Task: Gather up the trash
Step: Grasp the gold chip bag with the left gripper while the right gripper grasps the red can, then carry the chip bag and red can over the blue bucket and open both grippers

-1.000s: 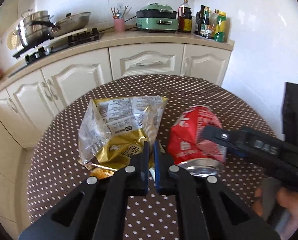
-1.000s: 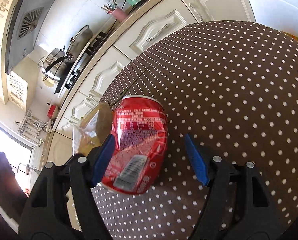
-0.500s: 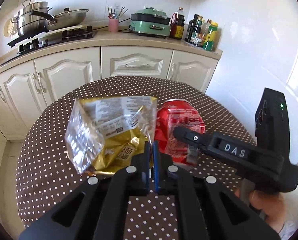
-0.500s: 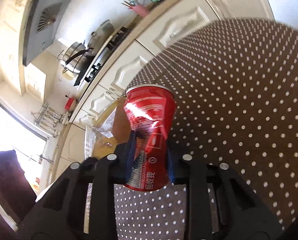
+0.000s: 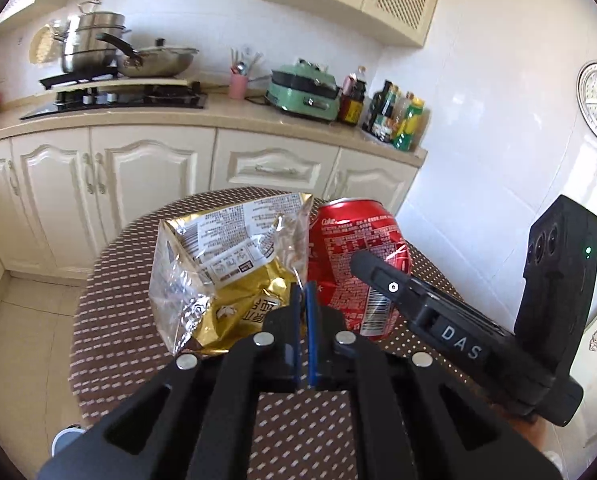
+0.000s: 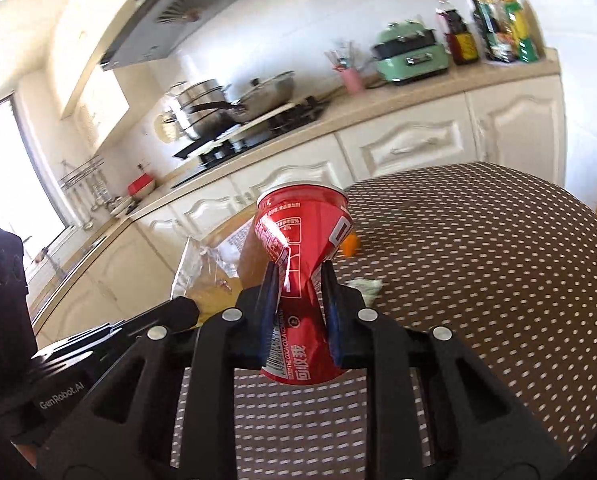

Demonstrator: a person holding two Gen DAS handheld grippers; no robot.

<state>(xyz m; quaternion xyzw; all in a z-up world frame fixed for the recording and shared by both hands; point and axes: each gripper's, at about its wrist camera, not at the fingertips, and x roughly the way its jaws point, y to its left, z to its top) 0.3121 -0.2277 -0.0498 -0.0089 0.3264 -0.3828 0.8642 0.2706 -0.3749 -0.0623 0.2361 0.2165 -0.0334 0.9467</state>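
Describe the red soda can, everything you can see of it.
The red soda can is thin metal with white print, a barcode and Chinese characters on its side. It is crushed at the waist, where the right gripper pinches it between blue pads; those jaws have just been closing, and the wall is creased inward there. Its silver rim points away from the camera. It is held tilted above the dotted tablecloth, clear of it. In the left wrist view it sits beside the gold snack bag; contact cannot be told.
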